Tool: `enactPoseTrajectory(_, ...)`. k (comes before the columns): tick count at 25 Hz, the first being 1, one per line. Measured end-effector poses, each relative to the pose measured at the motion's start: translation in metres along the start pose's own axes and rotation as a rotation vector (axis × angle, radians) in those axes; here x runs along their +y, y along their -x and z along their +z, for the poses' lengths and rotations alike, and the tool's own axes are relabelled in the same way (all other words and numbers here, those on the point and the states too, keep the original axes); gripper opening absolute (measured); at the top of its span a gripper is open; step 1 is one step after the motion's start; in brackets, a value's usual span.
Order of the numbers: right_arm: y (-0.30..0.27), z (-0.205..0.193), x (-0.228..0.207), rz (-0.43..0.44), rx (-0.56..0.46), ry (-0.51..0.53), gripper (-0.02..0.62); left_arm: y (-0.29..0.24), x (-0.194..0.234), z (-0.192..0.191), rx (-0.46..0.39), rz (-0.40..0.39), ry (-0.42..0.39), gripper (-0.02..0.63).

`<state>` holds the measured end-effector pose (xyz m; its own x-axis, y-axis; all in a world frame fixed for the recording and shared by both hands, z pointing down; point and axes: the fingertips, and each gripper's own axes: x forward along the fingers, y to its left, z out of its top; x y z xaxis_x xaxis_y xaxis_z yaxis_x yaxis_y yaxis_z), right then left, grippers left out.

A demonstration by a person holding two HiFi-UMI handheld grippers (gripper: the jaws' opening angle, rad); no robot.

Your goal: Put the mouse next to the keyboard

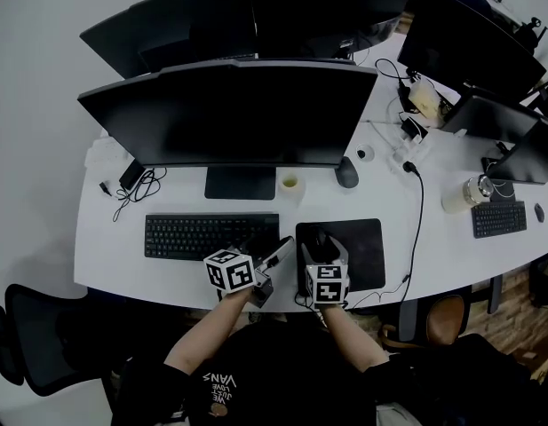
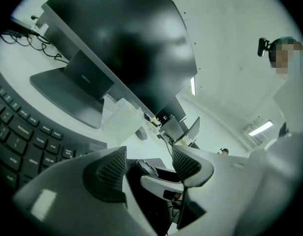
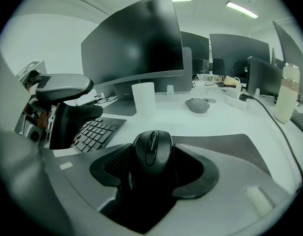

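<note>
A black mouse [image 3: 152,151] sits between the jaws of my right gripper [image 3: 152,167], which is shut on its sides over the dark mouse pad [image 3: 230,151]. In the head view the mouse [image 1: 320,237] and right gripper [image 1: 321,245] are at the pad's [image 1: 362,247] left part. The black keyboard [image 1: 211,235] lies to their left, in front of the monitor. My left gripper [image 1: 278,254] hovers between the keyboard's right end and the pad, tilted. Its jaws are open around nothing [image 2: 149,163], with the keyboard [image 2: 18,141] at its left and the mouse [image 2: 147,167] beyond the gap.
A big monitor [image 1: 229,114] stands behind the keyboard on its stand [image 1: 240,183]. A white cup [image 1: 291,185] and a second grey mouse [image 1: 346,172] sit behind the pad. A black cable [image 1: 421,211] runs down the pad's right side. A bottle [image 3: 288,92] and another keyboard [image 1: 498,218] are at right.
</note>
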<state>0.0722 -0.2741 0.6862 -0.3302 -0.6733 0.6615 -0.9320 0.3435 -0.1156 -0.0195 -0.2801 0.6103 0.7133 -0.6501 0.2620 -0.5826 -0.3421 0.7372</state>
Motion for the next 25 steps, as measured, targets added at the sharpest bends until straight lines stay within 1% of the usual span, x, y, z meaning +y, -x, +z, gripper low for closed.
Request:
enactPoseTrajectory(7,-0.006,0.009,-0.002,-0.016,-0.014,-0.018,0.275,0.007,0.003,0.003,-0.004,0.007,-0.002,0.265)
enactPoseTrajectory(12,0.001,0.018,0.0,-0.024,-0.042,-0.011,0.275,0.014,0.006,0.006,-0.007,0.017,-0.035,0.265)
enactPoseTrajectory(21,0.031,0.034,0.014,-0.022,-0.119,-0.026,0.275,0.031,0.001,0.012,-0.019,0.008,-0.069,0.265)
enactPoseTrajectory(25,0.051,0.041,0.023,-0.026,-0.161,-0.043,0.274,0.043,-0.006,0.015,-0.022,-0.007,-0.1,0.265)
